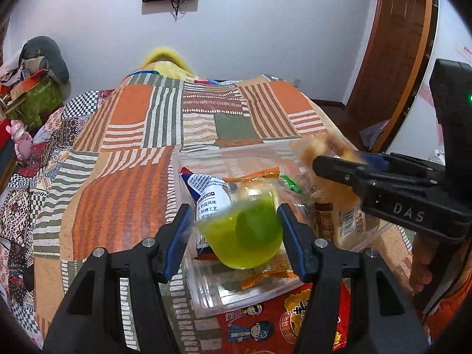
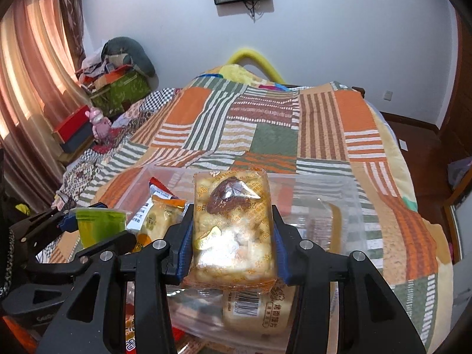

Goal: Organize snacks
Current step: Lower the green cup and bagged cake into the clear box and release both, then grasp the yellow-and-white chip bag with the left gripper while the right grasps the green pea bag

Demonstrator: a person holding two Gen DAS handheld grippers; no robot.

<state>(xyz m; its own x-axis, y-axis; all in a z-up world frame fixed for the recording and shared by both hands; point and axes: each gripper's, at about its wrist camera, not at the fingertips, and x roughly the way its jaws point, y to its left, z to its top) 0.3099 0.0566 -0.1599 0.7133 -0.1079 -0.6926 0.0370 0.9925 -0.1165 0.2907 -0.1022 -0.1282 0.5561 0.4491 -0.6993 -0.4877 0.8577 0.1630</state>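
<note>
Pinching a green jelly cup (image 1: 244,233) between its blue pads, the left gripper (image 1: 234,230) holds it tilted above the clear plastic bin (image 1: 206,295) that sits on the patchwork bedspread (image 1: 124,153). From the left wrist view the cup hangs over a blue-and-white snack packet (image 1: 206,194) and an orange-edged wrapper (image 1: 265,277) lying inside the bin, and a red snack bag (image 1: 265,321) shows on the bedspread just in front of the bin's near wall. That view catches the right gripper (image 1: 330,168) only from the side, with a blurred golden packet at its tip, so the grip there cannot be read.

The right wrist view settles it: the right gripper (image 2: 233,242) is clamped on a clear-wrapped pastry packet (image 2: 233,224) with a dark date on top, both pads pressing its sides, held over the bin's right part. Beneath it lies a pale bread packet (image 2: 256,312) with a barcode, which the left view shows only partly. This view also shows the jelly cup from outside, upright-looking at the far left between the other gripper's fingers (image 2: 67,224), beside a yellow pastry packet (image 2: 156,221) in the bin. Curtains (image 2: 32,82) show only here.
</note>
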